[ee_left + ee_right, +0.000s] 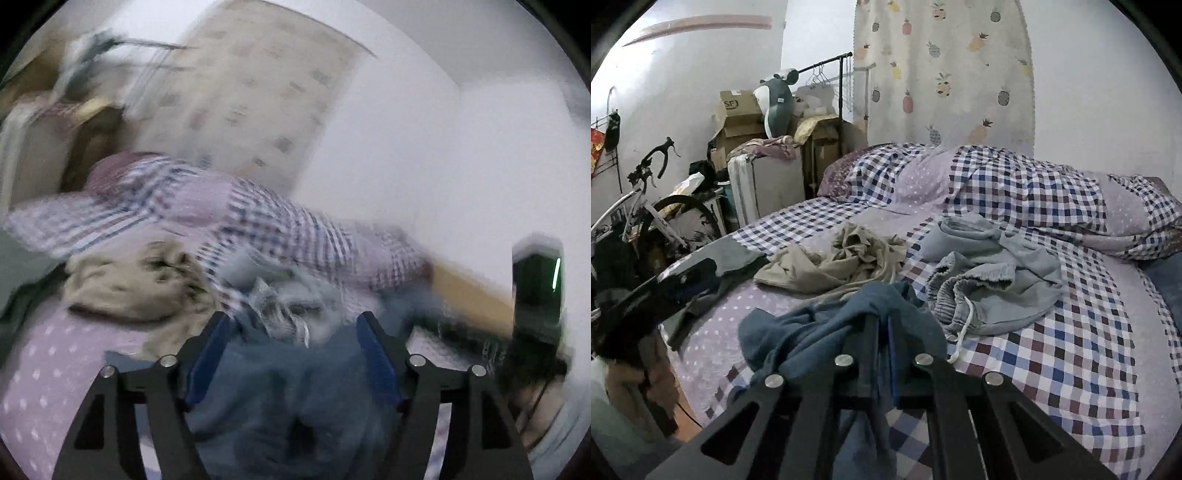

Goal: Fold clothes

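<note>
Right tool (884,325) is clamped tight on a bunch of the blue garment (820,332), which drapes off its fingers onto the checked bed (1071,362). Left tool (291,332), in its own blurred view, stands wide apart, blue cloth (280,387) lying between the fingers but not pinched. Just beyond on the bed, a crumpled beige garment (842,258) sits left, grey sweatpants (993,280) right, apart from each other. The quilt (1027,184) is heaped at the head.
</note>
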Tool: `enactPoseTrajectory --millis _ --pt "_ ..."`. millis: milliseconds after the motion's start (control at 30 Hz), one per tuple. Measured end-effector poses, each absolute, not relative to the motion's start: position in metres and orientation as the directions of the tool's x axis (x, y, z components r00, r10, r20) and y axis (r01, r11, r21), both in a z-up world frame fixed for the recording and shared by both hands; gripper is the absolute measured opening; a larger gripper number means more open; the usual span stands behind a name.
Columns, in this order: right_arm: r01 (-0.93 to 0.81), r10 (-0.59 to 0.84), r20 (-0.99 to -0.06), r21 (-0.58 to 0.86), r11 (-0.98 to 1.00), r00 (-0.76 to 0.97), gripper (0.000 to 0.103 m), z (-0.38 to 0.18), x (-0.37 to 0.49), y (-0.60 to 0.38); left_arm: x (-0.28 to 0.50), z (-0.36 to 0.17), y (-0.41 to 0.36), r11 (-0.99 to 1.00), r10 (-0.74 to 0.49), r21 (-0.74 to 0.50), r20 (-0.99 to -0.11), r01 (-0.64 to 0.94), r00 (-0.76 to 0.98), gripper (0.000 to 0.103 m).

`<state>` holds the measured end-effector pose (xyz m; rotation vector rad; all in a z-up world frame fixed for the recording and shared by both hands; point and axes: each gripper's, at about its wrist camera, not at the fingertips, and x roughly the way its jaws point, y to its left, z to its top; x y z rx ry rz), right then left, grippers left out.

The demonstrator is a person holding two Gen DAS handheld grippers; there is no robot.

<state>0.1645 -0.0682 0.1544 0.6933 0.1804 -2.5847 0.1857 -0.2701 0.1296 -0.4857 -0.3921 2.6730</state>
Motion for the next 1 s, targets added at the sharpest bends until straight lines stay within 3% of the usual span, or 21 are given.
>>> enactPoseTrajectory --millis 100,167,233,300,567,633,800,867,900,933,1000 --pt "0.459 -0.394 -0.497 -0.011 -0.888 -0.773 0.003 0.156 0.171 -0.066 0.169 0.117 -0.235 -0.904 0.423 -0.250 -0.395 -0.347 -0.816 0.074" --pt "0.456 -0.396 -0.493 -0.002 -0.890 -0.775 0.003 0.156 0.175 -0.063 0.160 0.110 -0.225 -0.901 0.429 -0.259 -0.425 -0.347 -0.797 0.063" --pt "0.453 -0.398 -0.490 0.007 -0.891 -0.775 0.003 0.155 0.178 -0.059 0.153 0.107 -0.229 -0.882 0.461 -0.319 -0.424 -0.347 -0.780 0.034" --pt "0.448 -0.396 -0.491 0.014 -0.894 -0.776 0.003 0.154 0.179 -0.053 0.146 0.104 -0.235 -0.848 0.506 -0.395 -0.407 -0.353 -0.760 0.024" --pt "0.388 -0.365 -0.493 0.058 -0.920 -0.790 0.003 0.150 0.180 -0.018 0.143 0.102 -0.247 -0.737 0.615 -0.568 -0.337 -0.367 -0.713 0.015" --pt "0.363 -0.353 -0.488 0.077 -0.929 -0.798 0.003 0.150 0.180 -0.004 0.141 0.100 -0.252 -0.718 0.619 -0.603 -0.326 -0.348 -0.714 0.006" --pt "0.321 -0.339 -0.492 0.124 -0.939 -0.802 0.003 0.149 0.182 0.022 0.135 0.102 -0.240 -0.663 0.678 -0.642 -0.296 -0.386 -0.673 0.008" --pt "0.321 -0.342 -0.496 0.131 -0.938 -0.798 0.003 0.147 0.183 0.026 0.135 0.105 -0.230 -0.659 0.694 -0.628 -0.295 -0.414 -0.657 0.025" --pt "0.323 -0.341 -0.496 0.124 -0.938 -0.799 0.003 0.147 0.185 0.025 0.135 0.107 -0.224 -0.660 0.699 -0.619 -0.298 -0.426 -0.650 0.049" --pt "0.327 -0.343 -0.496 0.122 -0.937 -0.798 0.003 0.146 0.186 0.025 0.135 0.107 -0.218 -0.667 0.699 -0.607 -0.308 -0.432 -0.645 0.065" --pt "0.334 -0.348 -0.495 0.120 -0.935 -0.796 0.003 0.146 0.189 0.023 0.132 0.108 -0.208 -0.686 0.692 -0.583 -0.333 -0.437 -0.641 0.067"
